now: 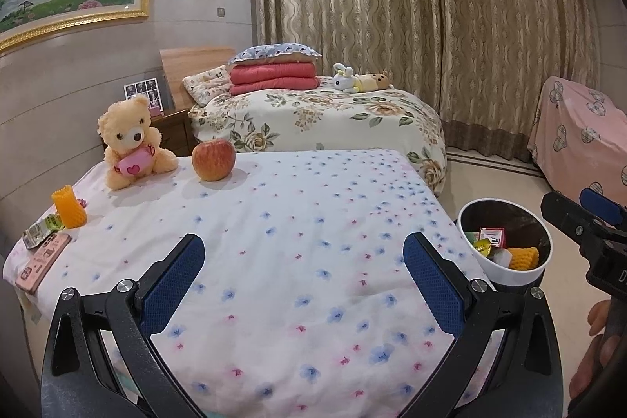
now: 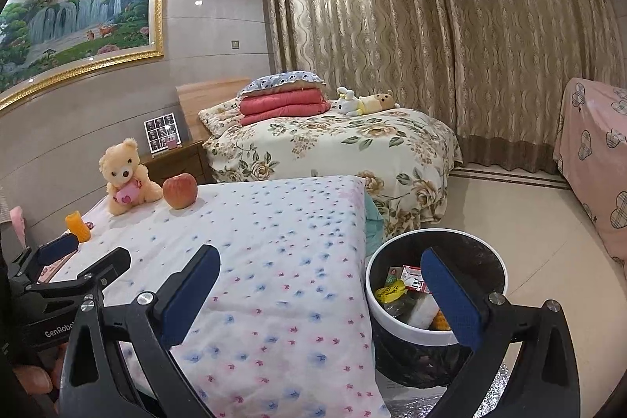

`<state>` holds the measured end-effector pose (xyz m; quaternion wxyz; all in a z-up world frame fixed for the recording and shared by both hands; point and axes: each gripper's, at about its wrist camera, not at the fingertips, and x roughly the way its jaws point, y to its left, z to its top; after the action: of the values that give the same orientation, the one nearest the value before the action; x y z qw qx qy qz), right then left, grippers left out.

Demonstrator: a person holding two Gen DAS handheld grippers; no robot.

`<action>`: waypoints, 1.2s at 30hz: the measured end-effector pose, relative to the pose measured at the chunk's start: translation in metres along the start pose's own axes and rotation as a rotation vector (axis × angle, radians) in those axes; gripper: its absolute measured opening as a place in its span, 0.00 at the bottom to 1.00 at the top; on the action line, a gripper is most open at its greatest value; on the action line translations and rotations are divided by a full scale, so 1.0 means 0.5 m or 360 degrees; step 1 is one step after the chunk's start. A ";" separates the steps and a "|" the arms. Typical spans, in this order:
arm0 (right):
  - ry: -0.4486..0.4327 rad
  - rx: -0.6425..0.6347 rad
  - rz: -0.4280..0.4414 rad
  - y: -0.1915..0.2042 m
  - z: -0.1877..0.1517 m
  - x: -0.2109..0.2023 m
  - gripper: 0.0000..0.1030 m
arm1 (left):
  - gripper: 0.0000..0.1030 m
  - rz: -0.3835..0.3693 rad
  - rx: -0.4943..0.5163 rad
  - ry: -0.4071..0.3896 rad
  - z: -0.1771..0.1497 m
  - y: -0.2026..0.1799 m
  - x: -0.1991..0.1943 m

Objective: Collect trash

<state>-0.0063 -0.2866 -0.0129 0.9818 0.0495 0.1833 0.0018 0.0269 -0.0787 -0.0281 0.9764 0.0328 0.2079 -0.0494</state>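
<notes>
Left claw (image 1: 303, 261), right claw (image 2: 319, 275) agape

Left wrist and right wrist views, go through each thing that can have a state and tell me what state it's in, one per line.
left gripper: open, empty, over the bedspread.
right gripper: open, empty.
trash bin: uncovered, holding wrappers and yellow foam netting.
orange foam net: upright on the bed.
apple: whole, on the bed.
teddy bear: sitting upright.
curtains: drawn shut.

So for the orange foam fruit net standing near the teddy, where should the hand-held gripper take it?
Grip the orange foam net across its middle, coming in level from the front with the left hand-held gripper, which is open. It stands upright as a narrow tube, so its sides are exposed; the wrapper and pink case lie close beside its base.
</notes>
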 end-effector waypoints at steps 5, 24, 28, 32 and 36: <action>-0.0001 -0.0008 0.0002 0.004 0.000 0.000 1.00 | 1.00 -0.0010 -0.0004 -0.0001 -0.001 0.001 -0.001; 0.0005 -0.0005 0.0004 0.008 -0.001 0.002 1.00 | 1.00 -0.0004 0.0008 -0.0033 -0.002 0.001 -0.007; 0.0010 -0.0007 0.0002 0.008 -0.001 0.003 1.00 | 1.00 -0.0003 0.0001 -0.0036 -0.003 0.002 -0.009; 0.0011 -0.0007 0.0005 0.009 -0.001 0.003 1.00 | 1.00 0.0000 0.0002 -0.0040 -0.003 0.003 -0.011; 0.0010 -0.0004 0.0004 0.010 -0.004 0.002 1.00 | 1.00 0.0003 -0.0005 -0.0048 -0.001 0.004 -0.012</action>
<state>-0.0061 -0.2812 -0.0145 0.9813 0.0486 0.1863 0.0035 0.0214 -0.0759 -0.0259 0.9795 0.0307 0.1933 -0.0486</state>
